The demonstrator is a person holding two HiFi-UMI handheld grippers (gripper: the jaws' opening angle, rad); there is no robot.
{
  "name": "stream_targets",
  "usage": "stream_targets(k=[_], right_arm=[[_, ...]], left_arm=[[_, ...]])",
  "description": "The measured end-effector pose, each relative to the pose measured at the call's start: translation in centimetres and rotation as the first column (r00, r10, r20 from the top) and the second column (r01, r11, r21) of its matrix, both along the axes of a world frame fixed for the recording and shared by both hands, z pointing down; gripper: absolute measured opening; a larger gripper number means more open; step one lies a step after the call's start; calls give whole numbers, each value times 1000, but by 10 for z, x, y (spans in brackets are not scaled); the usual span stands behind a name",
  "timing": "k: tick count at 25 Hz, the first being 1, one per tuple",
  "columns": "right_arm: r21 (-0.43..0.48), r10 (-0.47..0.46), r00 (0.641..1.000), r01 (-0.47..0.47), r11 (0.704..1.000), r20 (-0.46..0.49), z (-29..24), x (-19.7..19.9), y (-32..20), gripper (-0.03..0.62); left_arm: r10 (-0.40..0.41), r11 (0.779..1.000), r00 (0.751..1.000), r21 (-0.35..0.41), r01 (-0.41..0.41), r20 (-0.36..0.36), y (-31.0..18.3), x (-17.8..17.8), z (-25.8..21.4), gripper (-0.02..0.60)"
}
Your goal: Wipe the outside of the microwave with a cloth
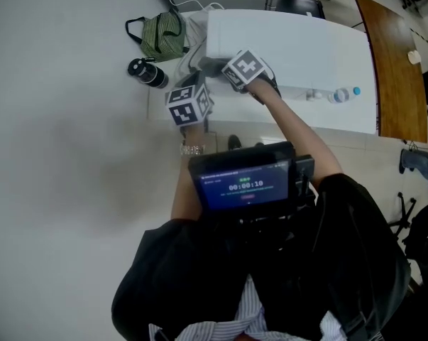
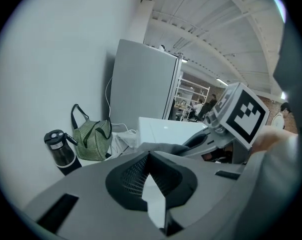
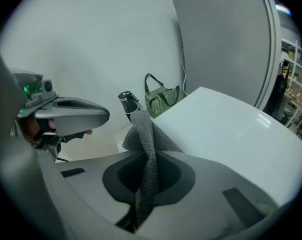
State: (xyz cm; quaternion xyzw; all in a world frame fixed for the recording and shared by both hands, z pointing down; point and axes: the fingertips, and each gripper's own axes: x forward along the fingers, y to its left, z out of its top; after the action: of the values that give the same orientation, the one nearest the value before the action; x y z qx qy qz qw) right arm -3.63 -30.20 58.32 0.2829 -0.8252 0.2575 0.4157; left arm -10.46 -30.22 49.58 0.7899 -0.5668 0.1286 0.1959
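Observation:
The white microwave (image 1: 284, 48) stands on a white counter (image 1: 341, 118); its top fills the right of the right gripper view (image 3: 231, 129). My right gripper (image 3: 144, 156) is shut on a grey cloth (image 3: 146, 134), which hangs folded between the jaws at the microwave's left front corner (image 1: 212, 66). Just left of it and a little nearer to me is my left gripper (image 2: 149, 156), jaws together and nothing in them. From the left gripper view the microwave (image 2: 166, 130) lies ahead, with the right gripper (image 2: 211, 139) and a fold of cloth (image 2: 156, 146) in front of it.
A green striped bag (image 1: 162, 35) and a black flask (image 1: 147, 72) stand left of the microwave near the wall. A grey fridge (image 2: 140, 84) rises behind. A small water bottle (image 1: 334, 95) lies on the counter at the right. A wooden table (image 1: 394, 62) lies beyond.

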Motion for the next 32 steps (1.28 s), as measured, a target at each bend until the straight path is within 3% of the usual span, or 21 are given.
stream_targets(k=[4,7,13,16,18,25,29,32], right_arm=[[35,117,993,-116,993,-15,1,75,7,14],[20,265,964,-265,964,-3,3,152,17,14],[50,541,841,-541,840,13,3,283,38,14],[64,631,775,-632,773,31,5,322,45,12],[86,662,749,-662,744,35,4,335,45,14],[165,664,743,-647,745,-86,17,340,39,14],[173,662,745,-644,745,-80,21,329,24,14],[145,626,779,-617,774,-27,18,302,13,14]], left_arm=[[91,996,996,12,-91,-9,-6,36,-2,-8],[181,983,983,18,-181,-20,-10,75,-6,-8],[324,946,945,25,-323,-34,-12,129,5,-8],[361,933,932,25,-360,-34,-11,143,8,-8],[370,929,928,23,-370,-32,-10,146,9,-8],[333,943,942,1,-333,-32,-3,134,19,-8],[280,960,959,-19,-281,-32,1,117,30,-8],[219,975,976,-26,-219,-12,4,98,29,-8]])
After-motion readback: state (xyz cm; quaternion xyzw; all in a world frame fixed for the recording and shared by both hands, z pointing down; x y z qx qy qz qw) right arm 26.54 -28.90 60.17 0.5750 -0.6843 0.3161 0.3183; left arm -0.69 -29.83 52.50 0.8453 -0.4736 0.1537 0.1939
